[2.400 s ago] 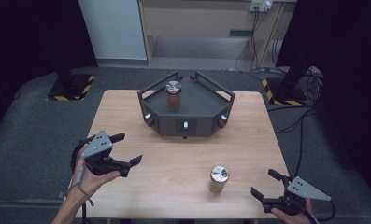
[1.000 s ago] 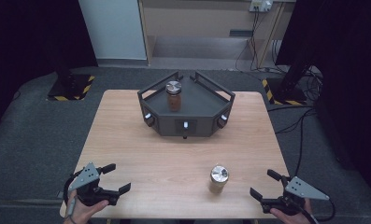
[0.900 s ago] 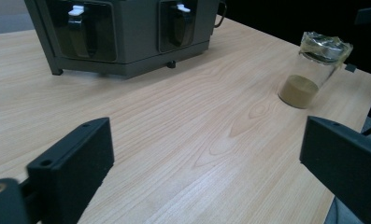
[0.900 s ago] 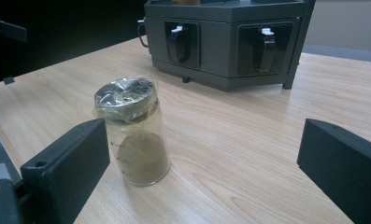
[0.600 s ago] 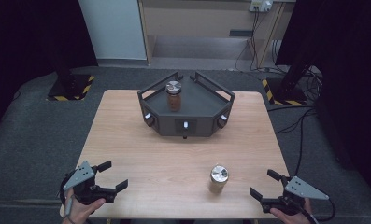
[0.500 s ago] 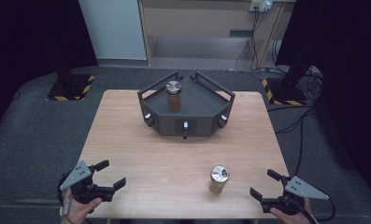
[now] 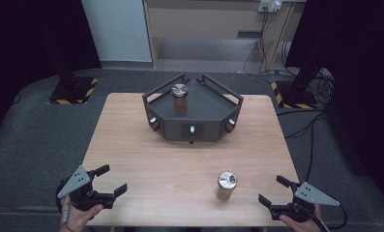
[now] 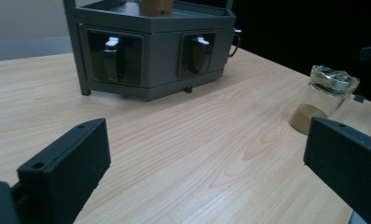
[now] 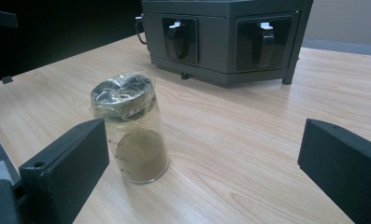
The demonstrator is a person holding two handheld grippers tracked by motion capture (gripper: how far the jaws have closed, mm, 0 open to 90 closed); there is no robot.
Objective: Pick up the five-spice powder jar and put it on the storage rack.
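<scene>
A dark grey angular stand (image 7: 192,118) sits at the far middle of the wooden table (image 7: 131,145), with a brown-filled jar (image 7: 180,99) on top. A second clear jar (image 7: 226,183), with a metal lid and a little brown powder, stands upright at the near right. My left gripper (image 7: 113,180) is at the near left corner, open. Its jaws have just been opening, with nothing between them. My right gripper (image 7: 271,190) is at the near right corner, open, a short way right of the second jar. In the right gripper view that jar (image 9: 129,128) stands just ahead of the left jaw.
In the left gripper view the stand (image 8: 150,51) is ahead on the left and the second jar (image 8: 325,100) far right. Dark floor surrounds the table. Cables (image 7: 305,130) lie on the floor at right, and a hazard-striped base (image 7: 73,92) at the far left.
My left gripper has drawn back from over the table's left part to its near left corner and has drifted slightly left since. The right gripper and both jars have kept still.
</scene>
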